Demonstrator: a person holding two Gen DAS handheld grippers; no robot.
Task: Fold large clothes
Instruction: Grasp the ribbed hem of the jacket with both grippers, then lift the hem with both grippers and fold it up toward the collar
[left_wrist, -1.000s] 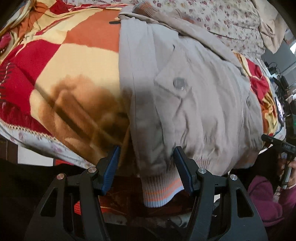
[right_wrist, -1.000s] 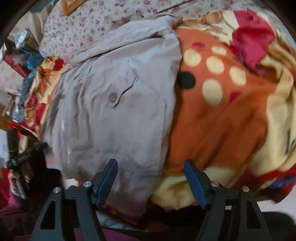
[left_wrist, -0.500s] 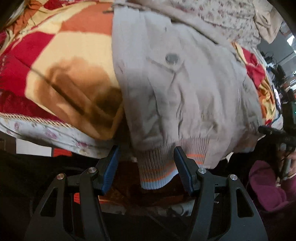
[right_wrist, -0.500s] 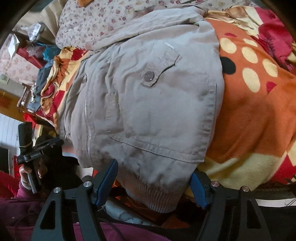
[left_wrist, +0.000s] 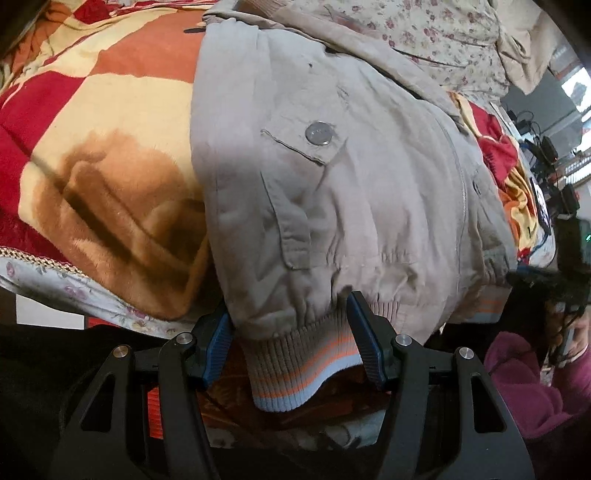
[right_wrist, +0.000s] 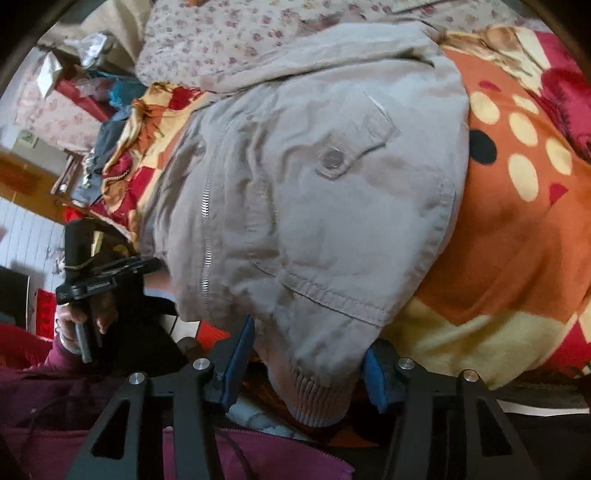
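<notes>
The left tool (left_wrist: 291, 336) and the right tool (right_wrist: 308, 350) each stand apart around the jacket (left_wrist: 332, 184) hem; the hem hides the right tool's fingertips

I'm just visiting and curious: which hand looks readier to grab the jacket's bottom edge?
Probably the left hand-held gripper: the jacket's striped hem hangs squarely between its open fingers. The right hand-held gripper also straddles the hem, but one finger is half hidden.

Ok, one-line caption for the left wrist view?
Open left claw straddling the striped ribbed hem of a beige jacket on a patterned blanket.
</notes>
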